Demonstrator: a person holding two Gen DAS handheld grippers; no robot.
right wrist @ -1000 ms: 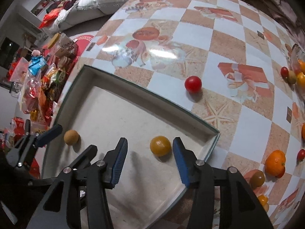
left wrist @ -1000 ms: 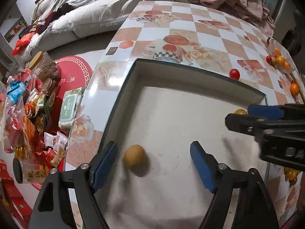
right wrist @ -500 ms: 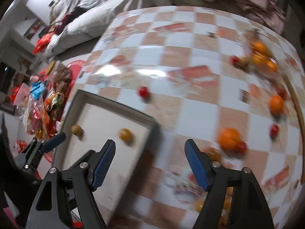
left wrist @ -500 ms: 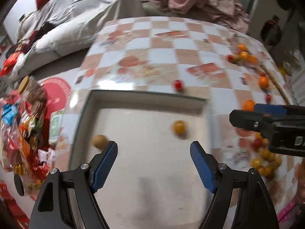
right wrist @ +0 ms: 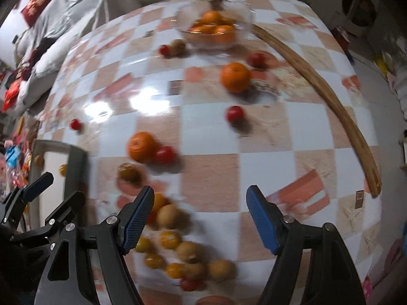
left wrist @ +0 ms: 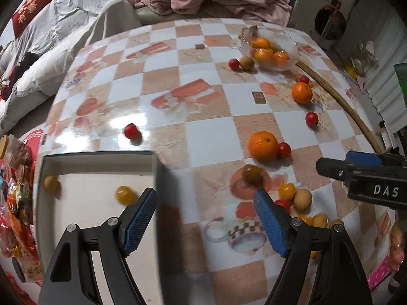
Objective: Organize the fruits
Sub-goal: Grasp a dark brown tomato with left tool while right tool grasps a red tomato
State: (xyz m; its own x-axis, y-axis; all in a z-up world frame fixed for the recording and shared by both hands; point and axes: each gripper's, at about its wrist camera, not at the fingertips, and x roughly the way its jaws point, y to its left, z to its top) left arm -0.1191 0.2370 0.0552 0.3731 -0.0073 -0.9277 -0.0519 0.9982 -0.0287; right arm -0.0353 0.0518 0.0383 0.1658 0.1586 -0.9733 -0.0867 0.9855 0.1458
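Note:
My left gripper [left wrist: 204, 219] hangs open and empty over the right rim of the shallow white tray [left wrist: 99, 155]. In the tray lie a yellow tomato [left wrist: 125, 195] and a brown round fruit [left wrist: 51, 183]. My right gripper [right wrist: 199, 213] is open and empty above the checkered table, just right of a loose heap of yellow and brown fruits [right wrist: 178, 251]. An orange [right wrist: 141, 146] with a red tomato [right wrist: 165, 154] beside it lies further up. The right gripper [left wrist: 361, 175] also shows at the right edge of the left wrist view.
A glass bowl of oranges [left wrist: 269, 48] stands at the far side, with more oranges [left wrist: 302, 92] and red tomatoes [left wrist: 311, 118] scattered around. A wooden strip [right wrist: 330, 101] curves along the table's right. A lone red tomato [left wrist: 131, 131] lies above the tray. Snack packets [left wrist: 15, 203] cover the floor left.
Both grippers have swung right, away from the tray's inside toward the loose fruit. The right gripper's jaws widened, leaving the yellow tomato in the tray.

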